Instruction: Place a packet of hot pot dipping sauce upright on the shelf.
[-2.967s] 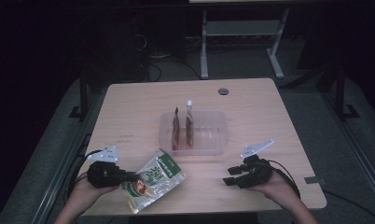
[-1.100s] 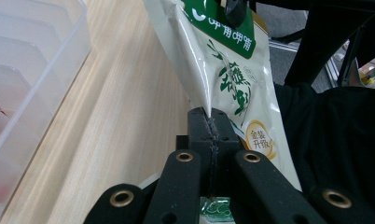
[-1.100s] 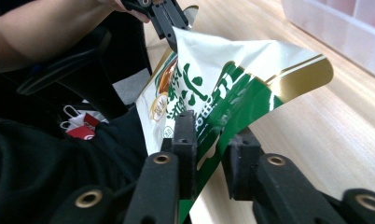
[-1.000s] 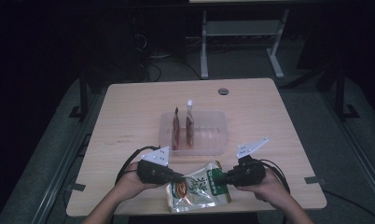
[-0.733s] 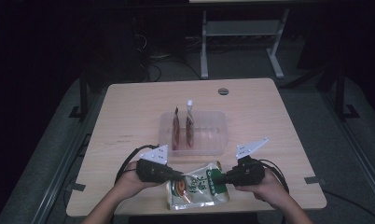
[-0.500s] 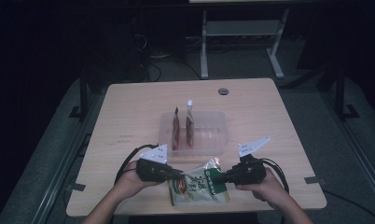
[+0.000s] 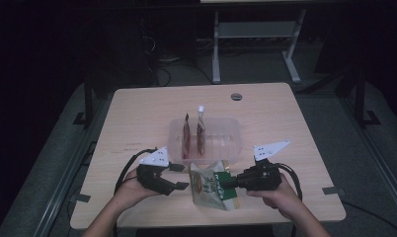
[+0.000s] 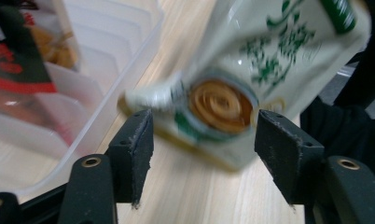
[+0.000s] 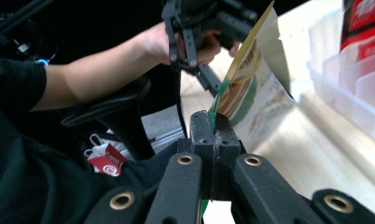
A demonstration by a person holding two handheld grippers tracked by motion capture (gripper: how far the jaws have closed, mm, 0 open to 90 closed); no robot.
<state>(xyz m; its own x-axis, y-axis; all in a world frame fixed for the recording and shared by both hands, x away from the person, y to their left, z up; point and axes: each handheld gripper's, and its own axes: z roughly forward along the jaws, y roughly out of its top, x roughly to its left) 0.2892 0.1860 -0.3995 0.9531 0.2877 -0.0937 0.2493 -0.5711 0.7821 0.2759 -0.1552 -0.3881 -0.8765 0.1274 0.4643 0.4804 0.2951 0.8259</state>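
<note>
While the right gripper (image 7: pixel 234 181) pinches the green edge of the pouch (image 7: pixel 210 184), its jaws closed flat on that strip in the right gripper view, the left gripper (image 7: pixel 179 186) has its jaws spread wide and holds nothing. In the high view the pouch sits at lower centre of the frame, between the two grippers and just below the bin (image 7: pixel 221 129). It lies to the right of the left gripper's tips, just beside them but apart. Its long axis runs roughly from upper left to lower right there, tilted up off the table (image 7: pixel 137 108) on the right gripper's side.

From the left gripper view the pouch (image 8: pixel 251 79) hangs in the upper right of the frame, beyond and between the open jaws, blurred, its lower end near the wood. Whether it touches the table I cannot tell. The left gripper is the free one and the nearer to the pouch's loose end, so any second hold would likely fall to it.

The pouch is a flat, flexible snack bag, pale with green print and a round picture of something golden-brown. Two dark red packets (image 7: pixel 193 138) stand upright in the clear bin, centre of the high view.
</note>
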